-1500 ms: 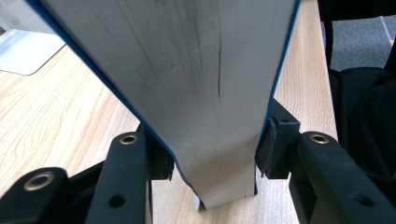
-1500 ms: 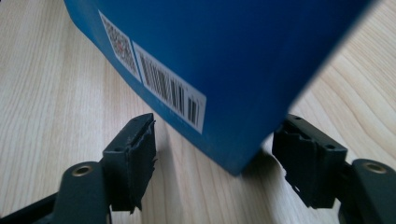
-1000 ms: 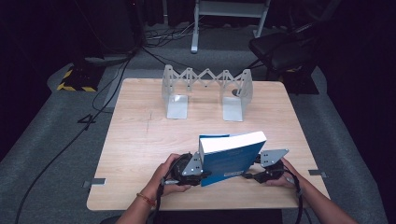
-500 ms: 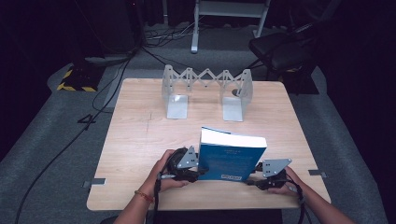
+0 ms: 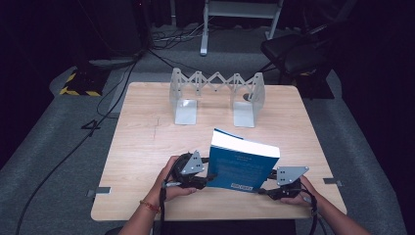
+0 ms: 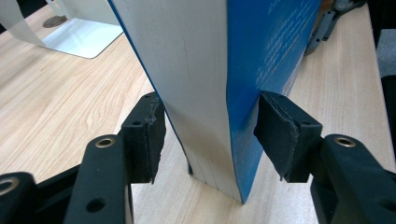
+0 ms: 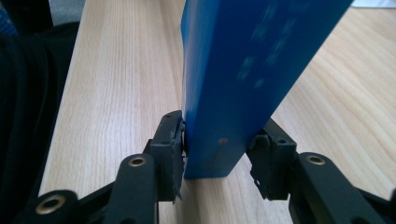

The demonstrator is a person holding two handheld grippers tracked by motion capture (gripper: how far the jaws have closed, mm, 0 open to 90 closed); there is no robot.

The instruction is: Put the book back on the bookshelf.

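Observation:
A thick blue book (image 5: 244,164) stands on its lower edge near the table's front, leaning a little. My left gripper (image 5: 208,177) is at its left lower corner. Its jaws have just been opening and straddle the white page edge (image 6: 201,70). The right pad (image 6: 275,126) rests against the cover; a thin gap shows at the left pad (image 6: 149,135). My right gripper (image 5: 264,190) is at the right lower corner, its jaws having just eased open slightly. Both pads still press the blue book's spine (image 7: 233,70).
A grey metal expanding book rack (image 5: 215,93) with two upright end plates stands at the back of the wooden table (image 5: 147,132). The person's hands hold both grippers close to the front edge. Cables and a chair lie on the dark floor beyond.
The book has been stood more upright and turned slightly. The right gripper has shifted a little toward the front edge. The left gripper stays put.

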